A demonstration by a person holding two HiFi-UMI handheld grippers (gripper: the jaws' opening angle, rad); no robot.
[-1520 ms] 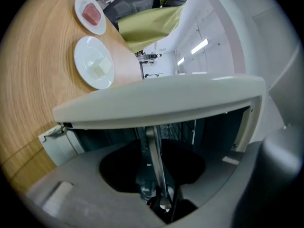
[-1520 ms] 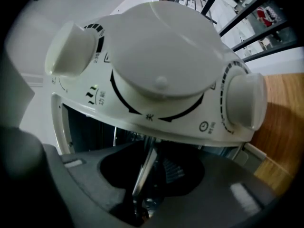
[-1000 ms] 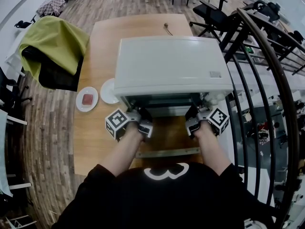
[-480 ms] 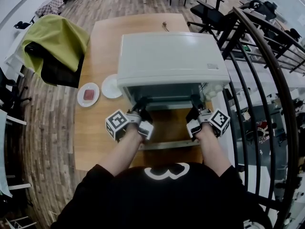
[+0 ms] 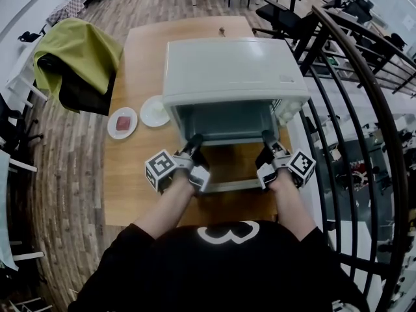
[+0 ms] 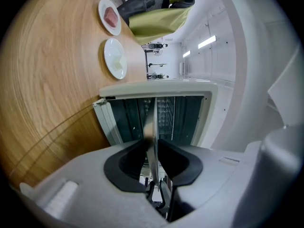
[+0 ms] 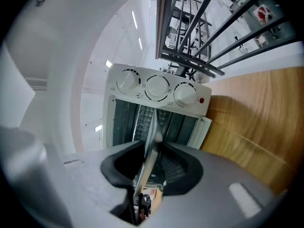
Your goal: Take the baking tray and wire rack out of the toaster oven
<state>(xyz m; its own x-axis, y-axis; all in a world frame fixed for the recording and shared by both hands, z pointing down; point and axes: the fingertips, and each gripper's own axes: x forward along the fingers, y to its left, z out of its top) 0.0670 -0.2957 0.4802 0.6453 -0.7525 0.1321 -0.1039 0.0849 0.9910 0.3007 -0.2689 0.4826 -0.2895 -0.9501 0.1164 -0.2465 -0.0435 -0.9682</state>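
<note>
A white toaster oven [image 5: 234,70] stands on the wooden table [image 5: 136,181] with its glass door [image 5: 227,186] folded down flat. Both grippers hold a thin metal baking tray by its front rim, seen edge-on in the left gripper view [image 6: 152,122] and the right gripper view [image 7: 154,127]. My left gripper [image 5: 195,143] [image 6: 153,141] is shut on the rim's left end. My right gripper [image 5: 266,139] [image 7: 151,146] pinches the right end, its jaws closing. A wire rack [image 6: 167,110] shows inside the oven behind the tray. In the head view the tray is hard to make out.
Two small plates [image 5: 122,121] [image 5: 155,111] lie left of the oven, one bearing a red piece. A chair draped with green cloth [image 5: 75,57] stands at far left. A black railing [image 5: 354,103] runs close on the right. The oven's knobs [image 7: 156,87] face me.
Both grippers have drawn back from the oven's mouth toward me, with the tray's rim between their jaws. The oven's open cavity now shows more fully.
</note>
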